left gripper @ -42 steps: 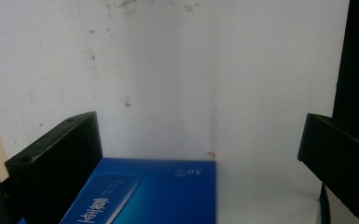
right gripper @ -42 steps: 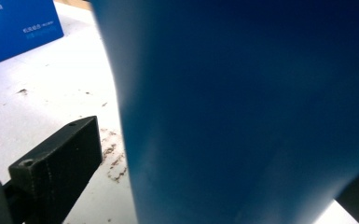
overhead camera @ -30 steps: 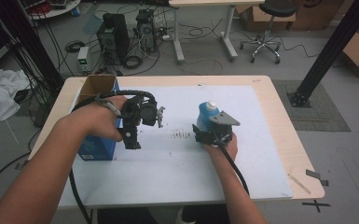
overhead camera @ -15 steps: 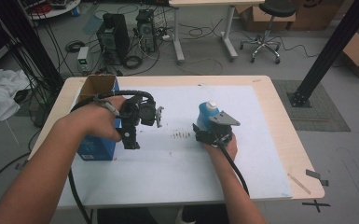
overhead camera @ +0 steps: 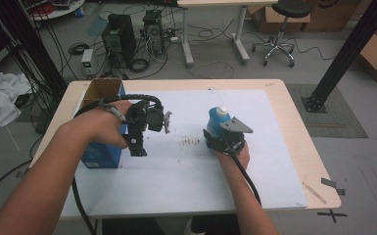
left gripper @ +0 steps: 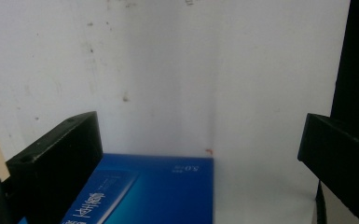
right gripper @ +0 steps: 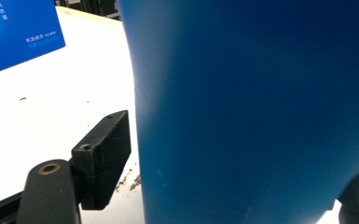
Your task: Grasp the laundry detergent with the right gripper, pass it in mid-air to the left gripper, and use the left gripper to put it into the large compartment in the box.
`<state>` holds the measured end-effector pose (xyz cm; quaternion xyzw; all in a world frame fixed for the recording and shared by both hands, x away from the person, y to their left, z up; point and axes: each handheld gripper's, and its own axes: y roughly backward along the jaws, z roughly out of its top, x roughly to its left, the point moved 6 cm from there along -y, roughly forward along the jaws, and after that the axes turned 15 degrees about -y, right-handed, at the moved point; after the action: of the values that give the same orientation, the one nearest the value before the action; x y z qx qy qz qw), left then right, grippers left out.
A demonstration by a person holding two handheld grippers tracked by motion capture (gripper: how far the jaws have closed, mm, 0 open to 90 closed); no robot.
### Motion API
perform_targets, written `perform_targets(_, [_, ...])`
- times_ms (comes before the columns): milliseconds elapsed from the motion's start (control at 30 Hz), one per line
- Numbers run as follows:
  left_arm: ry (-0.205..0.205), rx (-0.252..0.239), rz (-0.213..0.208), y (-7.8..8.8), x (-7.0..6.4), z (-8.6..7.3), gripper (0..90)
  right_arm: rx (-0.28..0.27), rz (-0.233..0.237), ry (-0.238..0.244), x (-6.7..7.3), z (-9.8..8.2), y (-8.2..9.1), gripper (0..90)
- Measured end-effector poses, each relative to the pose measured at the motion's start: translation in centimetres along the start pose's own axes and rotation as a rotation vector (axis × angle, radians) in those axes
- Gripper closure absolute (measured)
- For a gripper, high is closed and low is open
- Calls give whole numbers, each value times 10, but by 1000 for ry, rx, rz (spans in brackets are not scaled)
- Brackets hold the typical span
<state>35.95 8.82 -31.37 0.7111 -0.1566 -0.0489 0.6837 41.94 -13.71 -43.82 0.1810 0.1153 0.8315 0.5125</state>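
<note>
A blue bottle (overhead camera: 216,123) with a white cap stands upright on the white mat (overhead camera: 186,176), right of centre. My right gripper (overhead camera: 219,142) reaches around its lower body from the near side. Its jaws have just been closing, and in the right gripper view the left fingertip (right gripper: 105,154) lies against the bottle (right gripper: 251,107). My left gripper (overhead camera: 138,147) hangs above the mat, pointing down, beside a blue carton (overhead camera: 100,155). Its jaws stand wide open with nothing between them (left gripper: 200,158), and the carton's corner (left gripper: 154,191) lies below.
A patch of dark specks (overhead camera: 191,142) marks the mat between the two grippers. The carton's brown open top (overhead camera: 101,89) is near the table's far left edge. Tape scraps (overhead camera: 334,184) lie at the table's near right corner.
</note>
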Motion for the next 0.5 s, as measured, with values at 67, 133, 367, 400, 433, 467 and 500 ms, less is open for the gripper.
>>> perform_targets(67, [1, 0, -1, 0, 0, 1, 2, -3, 1, 0, 0, 1, 1, 242])
perform_targets(133, [-1, 2, -2, 0, 0, 1, 3, -3, 3, 0, 0, 1, 1, 256])
perform_targets(367, [1, 5, -6, 0, 0, 1, 3, -6, 11, 2, 0, 0, 2, 297])
perform_targets(400, [1, 6, -6, 0, 0, 1, 3, -7, 11, 4, 0, 0, 2, 303])
perform_targets(433, [1, 7, -6, 0, 0, 1, 3, -8, 12, 5, 0, 0, 2, 310])
perform_targets(467, [2, 7, -8, -1, 0, 1, 3, -8, 11, 1, 0, 0, 2, 319])
perform_targets(500, [2, 7, -8, -1, 0, 2, 3, -10, 12, -2, 0, 0, 2, 322])
